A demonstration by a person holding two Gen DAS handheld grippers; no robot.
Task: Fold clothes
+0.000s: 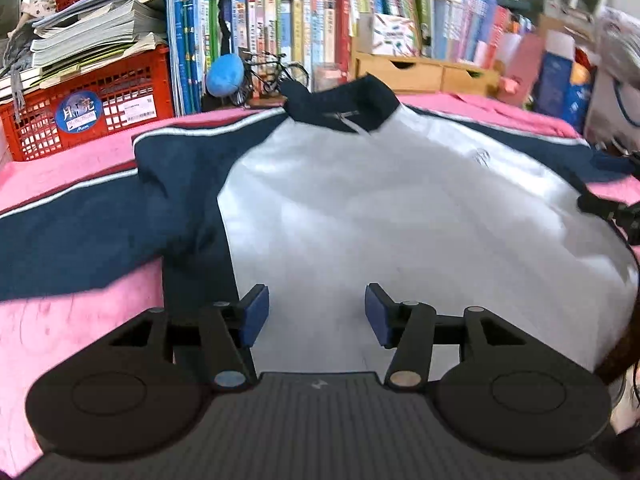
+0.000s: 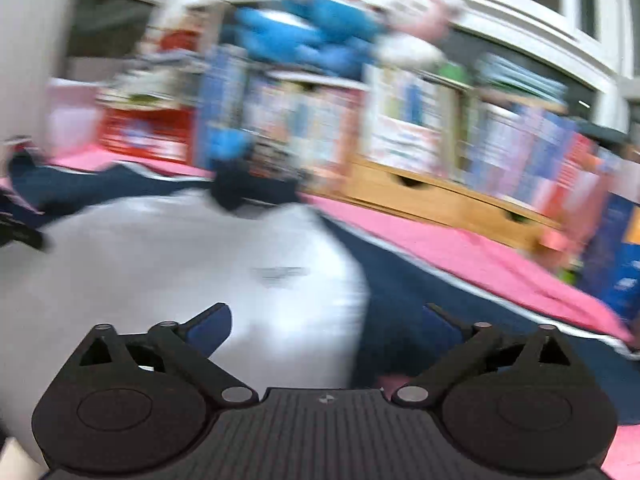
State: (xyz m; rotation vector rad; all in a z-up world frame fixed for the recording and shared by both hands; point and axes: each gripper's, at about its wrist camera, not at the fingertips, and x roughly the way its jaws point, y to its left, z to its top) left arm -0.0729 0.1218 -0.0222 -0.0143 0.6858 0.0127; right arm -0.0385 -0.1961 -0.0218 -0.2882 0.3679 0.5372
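A white jacket [image 1: 400,216] with navy sleeves and a navy collar [image 1: 340,106] lies spread flat on a pink-covered table [image 1: 72,344], collar at the far side. My left gripper [image 1: 316,314] is open and empty, just above the jacket's white near hem. The left sleeve [image 1: 80,232] stretches out to the left. In the blurred right wrist view my right gripper [image 2: 326,328] is open and empty above the seam between the white body [image 2: 160,264] and the navy right sleeve [image 2: 460,292]. The right gripper also shows at the right edge of the left wrist view [image 1: 612,212].
Behind the table stand rows of books [image 1: 304,36], a red crate [image 1: 92,112] stacked with papers, a small model bicycle [image 1: 272,72], a blue plush [image 1: 225,74] and a wooden drawer box [image 1: 424,74]. The pink cloth [image 2: 460,248] lies bare beyond the right sleeve.
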